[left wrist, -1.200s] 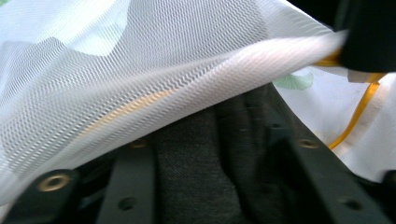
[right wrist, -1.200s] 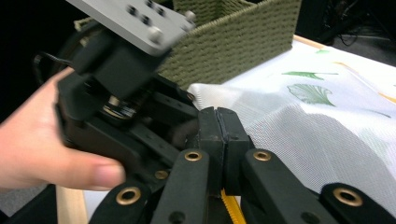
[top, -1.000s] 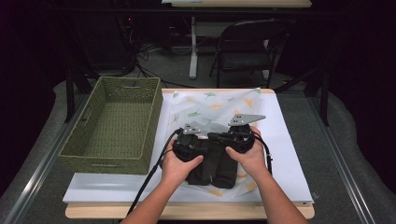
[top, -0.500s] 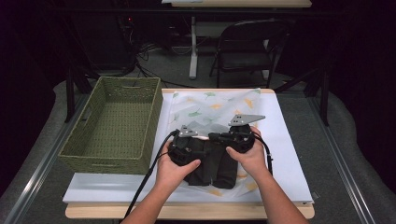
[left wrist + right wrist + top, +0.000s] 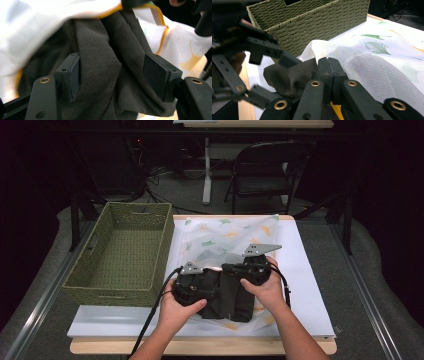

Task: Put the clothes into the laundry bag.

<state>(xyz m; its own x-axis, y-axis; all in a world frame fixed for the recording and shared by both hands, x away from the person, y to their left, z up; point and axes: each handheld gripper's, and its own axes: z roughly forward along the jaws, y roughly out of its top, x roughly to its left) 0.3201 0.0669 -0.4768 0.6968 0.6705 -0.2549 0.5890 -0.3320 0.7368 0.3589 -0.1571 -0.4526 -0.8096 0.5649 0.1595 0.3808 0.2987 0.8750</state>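
High view: dark cloth (image 5: 227, 295) is being bagged; right gripper (image 5: 231, 267) pinches the mesh bag (image 5: 225, 240). Left gripper (image 5: 112, 75), jaws just opened, straddles the cloth; withdrawal is judged next.

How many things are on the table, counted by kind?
Woven basket: 1
Dark cloth: 1
White mesh bag with leaf print: 1
Hand-held claw: 2, left claw and right claw
Total: 5

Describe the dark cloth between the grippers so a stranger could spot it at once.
Start at the green woven basket on the table's left. Right of it lies a white mesh bag printed with leaves. The dark cloth bunches at that bag's near end: plain charcoal, the one dark, unpatterned fabric there.
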